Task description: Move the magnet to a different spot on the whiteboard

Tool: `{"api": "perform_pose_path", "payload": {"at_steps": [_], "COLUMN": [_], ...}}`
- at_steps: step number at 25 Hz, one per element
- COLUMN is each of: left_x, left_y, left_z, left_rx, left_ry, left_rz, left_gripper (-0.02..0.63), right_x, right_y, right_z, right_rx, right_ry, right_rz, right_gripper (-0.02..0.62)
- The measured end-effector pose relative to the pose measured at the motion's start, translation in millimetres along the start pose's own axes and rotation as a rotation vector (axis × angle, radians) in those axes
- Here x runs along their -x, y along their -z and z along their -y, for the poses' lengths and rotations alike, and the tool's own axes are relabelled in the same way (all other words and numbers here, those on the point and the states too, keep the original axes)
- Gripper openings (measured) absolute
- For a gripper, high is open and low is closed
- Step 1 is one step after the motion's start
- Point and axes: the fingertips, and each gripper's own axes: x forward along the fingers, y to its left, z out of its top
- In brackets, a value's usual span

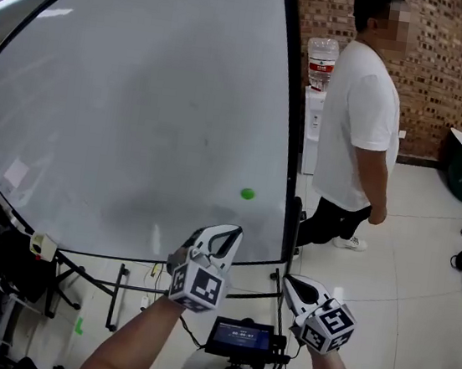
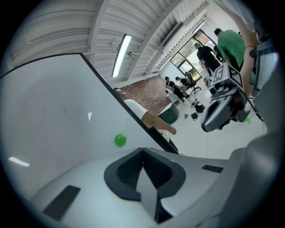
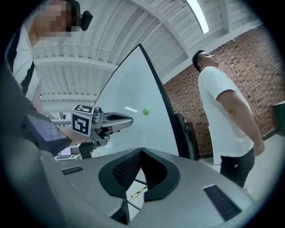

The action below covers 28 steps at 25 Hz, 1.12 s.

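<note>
A small green round magnet (image 1: 247, 194) sticks to the lower right part of the big whiteboard (image 1: 140, 108). In the left gripper view the magnet (image 2: 120, 140) lies ahead of the jaws and a little to their left. My left gripper (image 1: 229, 231) is raised in front of the board's bottom edge, just below the magnet and apart from it; it is shut and holds nothing (image 2: 142, 151). My right gripper (image 1: 293, 280) hangs lower, to the right, off the board, with its jaws together and empty (image 3: 142, 150). From there the magnet (image 3: 145, 111) shows far ahead.
A person in a white T-shirt (image 1: 358, 120) stands close to the board's right edge. A water dispenser (image 1: 320, 65) stands behind against a brick wall. The board's black stand legs (image 1: 120, 287) spread below. A small screen on a tripod (image 1: 240, 337) sits between my arms.
</note>
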Motion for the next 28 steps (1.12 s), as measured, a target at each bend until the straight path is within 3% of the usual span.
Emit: {"api": "perform_pose_path", "payload": {"at_steps": [8,14,18,28], "left_x": [-16.3,-27.6,-37.8,-54.1], "left_y": [-18.6,-28.5,-33.8,-27.5], "left_z": [-14.4,-19.5,-19.6,-38.2], "left_rx": [-0.145,-0.333,-0.448,-0.589], "left_ry": [-0.066,-0.139,-0.162,-0.257], "left_rz": [-0.014,-0.004,-0.013,-0.103], "left_gripper": [0.047,0.054,0.091,0.153], "right_x": [-2.0,-1.6,2.0,4.4], "right_y": [-4.2,-5.5,-8.5,-7.5], "right_z": [13.7,24.1,31.8,49.3], "right_rx": [-0.005,-0.008,-0.009,-0.026], "right_ry": [0.004,0.008,0.018,0.053], "right_rz": [0.001,0.008,0.014,0.027], "right_gripper": [0.025,0.025,0.025,0.025]}}
